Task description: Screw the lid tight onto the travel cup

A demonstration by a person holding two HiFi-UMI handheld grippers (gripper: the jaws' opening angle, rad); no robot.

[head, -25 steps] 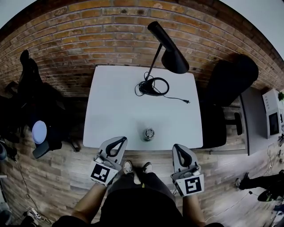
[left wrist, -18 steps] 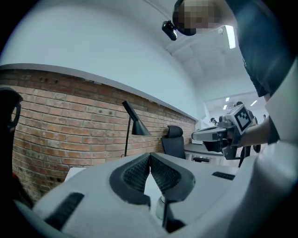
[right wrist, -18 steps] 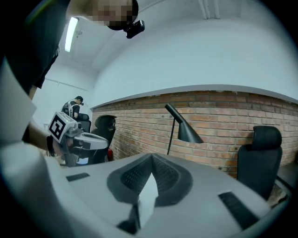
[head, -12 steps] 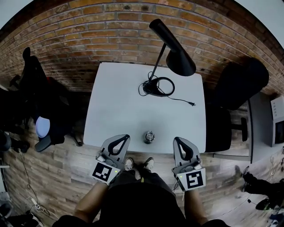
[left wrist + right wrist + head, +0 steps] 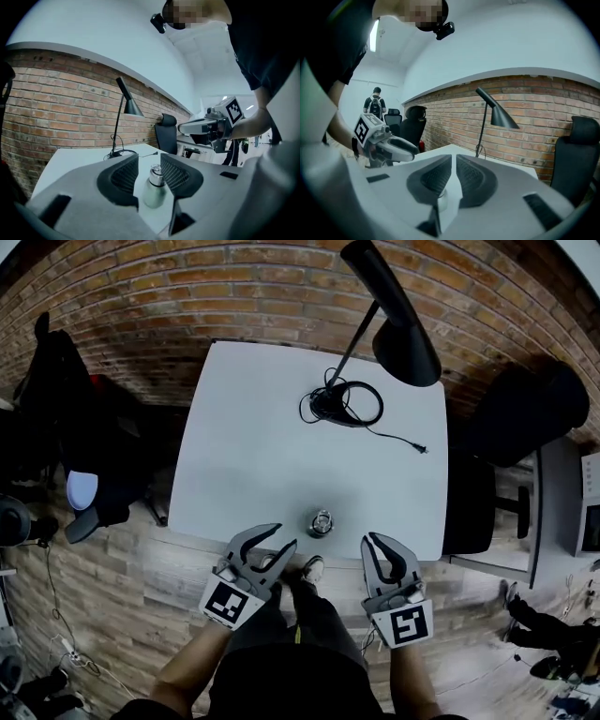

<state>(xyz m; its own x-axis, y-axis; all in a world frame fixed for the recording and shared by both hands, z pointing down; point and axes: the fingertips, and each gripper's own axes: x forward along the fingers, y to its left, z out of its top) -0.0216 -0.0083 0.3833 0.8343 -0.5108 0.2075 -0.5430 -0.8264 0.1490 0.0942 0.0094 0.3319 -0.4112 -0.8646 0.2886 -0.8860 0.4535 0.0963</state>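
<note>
Steel travel cup (image 5: 320, 522) stands untouched by the white table's (image 5: 253, 446) near edge as the left gripper (image 5: 286, 535), just short of it, has just been opening its jaws, nothing between them, seemingly readying a hold; the right gripper (image 5: 372, 539) is closed and empty.

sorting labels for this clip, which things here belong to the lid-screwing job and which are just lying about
Job: silver metal travel cup with its lid; left gripper, jaws just opening, nothing between them; right gripper, shut, empty.
Lying about: black cone-shade desk lamp; black office chair.
</note>
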